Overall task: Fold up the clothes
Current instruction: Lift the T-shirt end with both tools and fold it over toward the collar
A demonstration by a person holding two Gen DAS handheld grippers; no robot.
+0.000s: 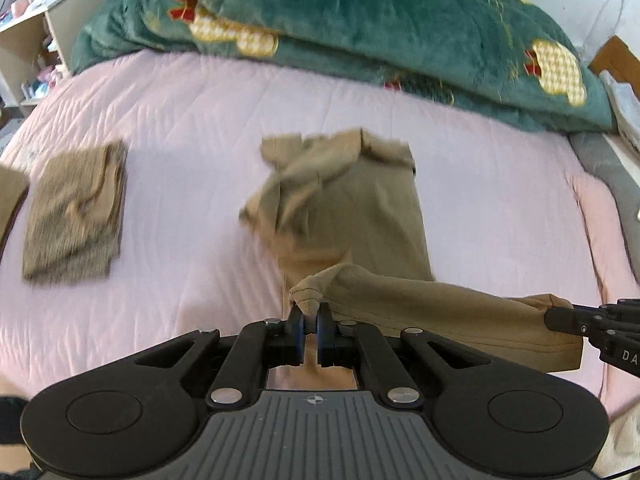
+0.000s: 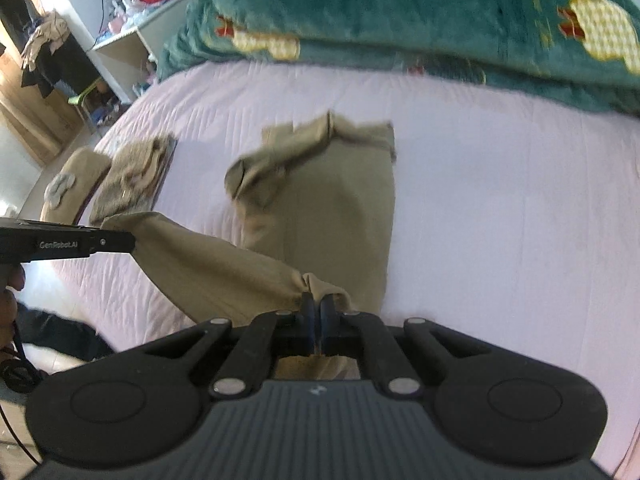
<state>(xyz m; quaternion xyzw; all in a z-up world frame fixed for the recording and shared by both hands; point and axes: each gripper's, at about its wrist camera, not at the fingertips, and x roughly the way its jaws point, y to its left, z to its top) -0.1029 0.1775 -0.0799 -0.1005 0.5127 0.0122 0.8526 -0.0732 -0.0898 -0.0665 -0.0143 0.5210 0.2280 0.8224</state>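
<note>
Midway through folding: left gripper [image 1: 308, 312] and right gripper [image 2: 317, 304] each clenched on a hem corner of khaki trousers [image 1: 360, 208] lying on the pink bed [image 1: 180, 140], lifted end unfolded yet, folded garment [image 1: 76, 212] already aside.

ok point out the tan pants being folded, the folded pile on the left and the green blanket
tan pants [image 1: 352, 208], left wrist view, flat middle of the leg panel
folded pile [image 1: 76, 216], left wrist view, top face
green blanket [image 2: 400, 4], right wrist view, plush upper fold
</note>
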